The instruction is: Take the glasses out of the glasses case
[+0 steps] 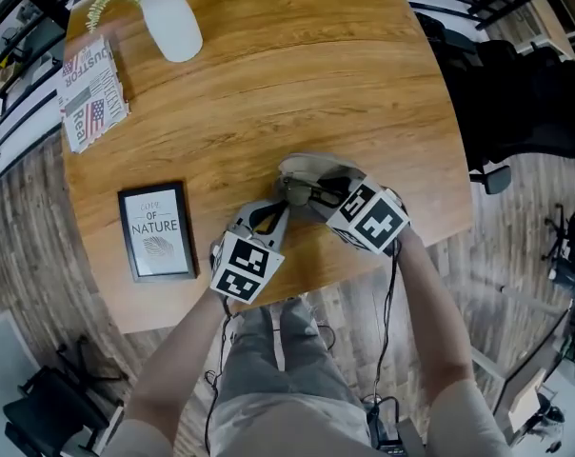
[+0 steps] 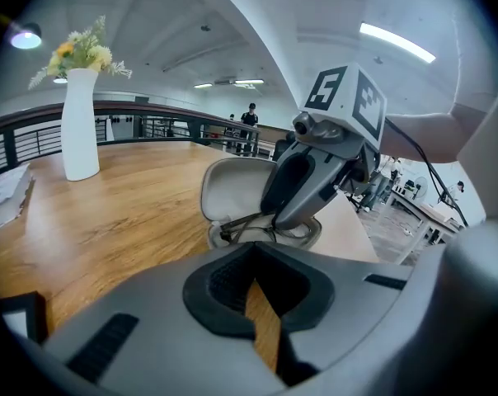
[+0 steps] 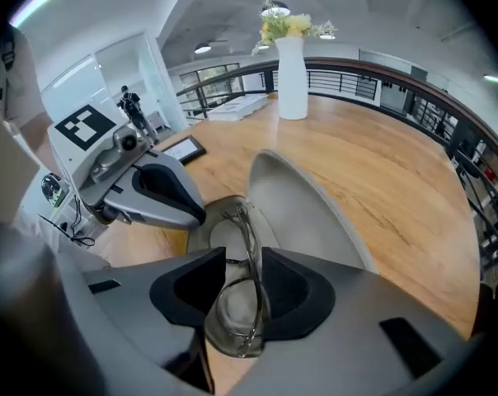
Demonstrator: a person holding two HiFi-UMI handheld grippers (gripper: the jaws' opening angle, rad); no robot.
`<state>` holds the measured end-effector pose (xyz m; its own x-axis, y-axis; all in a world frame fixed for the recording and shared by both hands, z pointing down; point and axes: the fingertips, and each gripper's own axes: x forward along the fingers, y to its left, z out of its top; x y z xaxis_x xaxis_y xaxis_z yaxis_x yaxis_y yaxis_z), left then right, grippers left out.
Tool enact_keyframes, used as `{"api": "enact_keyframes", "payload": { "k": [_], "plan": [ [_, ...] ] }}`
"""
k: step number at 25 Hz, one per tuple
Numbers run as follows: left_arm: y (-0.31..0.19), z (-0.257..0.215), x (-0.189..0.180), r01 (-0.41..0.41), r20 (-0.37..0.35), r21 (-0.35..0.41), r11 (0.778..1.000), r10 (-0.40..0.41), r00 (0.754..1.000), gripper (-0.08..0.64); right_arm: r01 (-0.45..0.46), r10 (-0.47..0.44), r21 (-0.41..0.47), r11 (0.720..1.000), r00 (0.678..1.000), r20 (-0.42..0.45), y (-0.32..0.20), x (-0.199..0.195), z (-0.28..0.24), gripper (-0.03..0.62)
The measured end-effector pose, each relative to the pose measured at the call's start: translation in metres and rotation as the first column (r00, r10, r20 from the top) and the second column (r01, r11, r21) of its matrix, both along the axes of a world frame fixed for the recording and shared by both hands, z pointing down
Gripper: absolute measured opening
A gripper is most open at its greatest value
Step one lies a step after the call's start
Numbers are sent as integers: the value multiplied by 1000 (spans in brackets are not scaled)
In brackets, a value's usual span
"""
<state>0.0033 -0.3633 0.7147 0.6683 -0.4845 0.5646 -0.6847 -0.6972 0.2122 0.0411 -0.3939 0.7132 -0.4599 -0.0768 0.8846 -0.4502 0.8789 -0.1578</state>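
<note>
We pinched the glasses (image 3: 231,324) in our right hand-held gripper (image 3: 239,280) to lift them from the glasses case (image 3: 303,209); our left hand-held gripper (image 2: 253,291) sat closed, empty

white vase (image 1: 170,22) | framed print (image 1: 157,231) | magazines (image 1: 90,93) | wooden table (image 1: 297,84) | office chair (image 1: 516,103)

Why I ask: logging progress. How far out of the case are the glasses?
Done: the glasses case lies open. In hand: the right gripper is shut on the glasses, above the case's lower half. Remaining: carrying them clear; the left gripper is empty.
</note>
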Motion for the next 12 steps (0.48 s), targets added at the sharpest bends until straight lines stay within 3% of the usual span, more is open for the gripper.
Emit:
{"api": "enact_keyframes", "payload": {
  "k": [3,7,12],
  "plan": [
    [-1,0,-1,-3,-9,0,1000,3,1000,15,4,-5,-25,1000,1000,-30,0,-2,7,143],
    [-2,0,-1,-1,-12,3,1000,1,1000,15,-17,16,-4,1000,999,-50,-7,3,12,63],
    [-1,-1,0,-4,-5,0,1000,4,1000,15,-11,10,-11,1000,998,-62,-3,5,10,46]
  ]
}}
